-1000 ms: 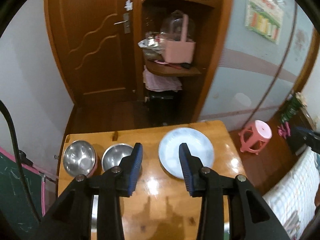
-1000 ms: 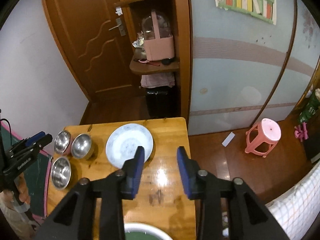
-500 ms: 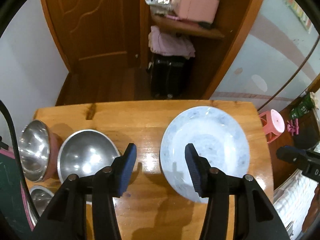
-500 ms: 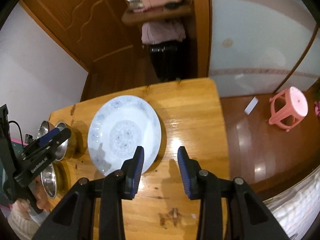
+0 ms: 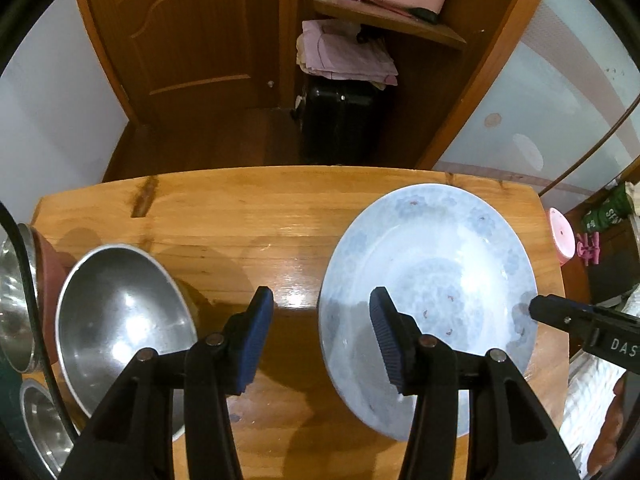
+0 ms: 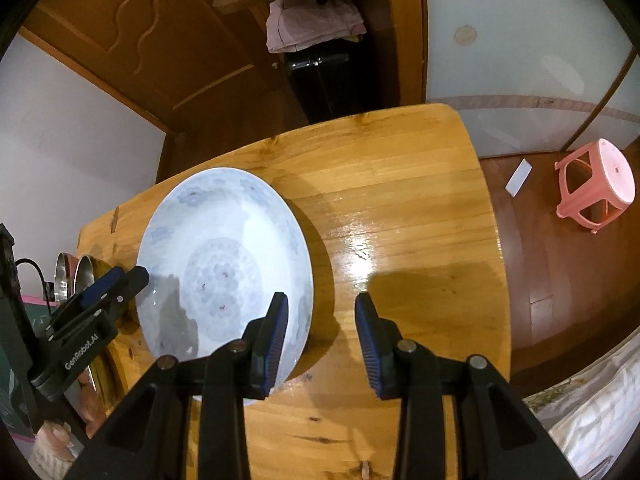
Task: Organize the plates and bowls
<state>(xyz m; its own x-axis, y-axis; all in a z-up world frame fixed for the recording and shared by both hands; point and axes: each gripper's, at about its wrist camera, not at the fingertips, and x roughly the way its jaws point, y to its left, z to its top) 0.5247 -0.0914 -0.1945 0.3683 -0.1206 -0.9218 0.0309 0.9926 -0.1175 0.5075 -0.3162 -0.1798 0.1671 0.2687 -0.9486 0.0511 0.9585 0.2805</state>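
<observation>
We hold one claw in each hand over a wooden table. A big white plate with pale blue flowers lies flat on it, alone on the right part.

Our left gripper has its jaws apart with nothing between them. It hangs over the plate's left edge, one jaw over bare wood and one over the plate. Our right gripper is also apart and empty. It hangs over the plate's right edge the same way. We think both claws sit like this so each can pinch one side of the rim and the plate goes up level.

The shiny metal bowl sits just left of the plate. A second bowl with a reddish outside leans against it, and a third bowl peeks in near the table's front corner. The bowls are together on the left, so maybe they get stacked there.
</observation>
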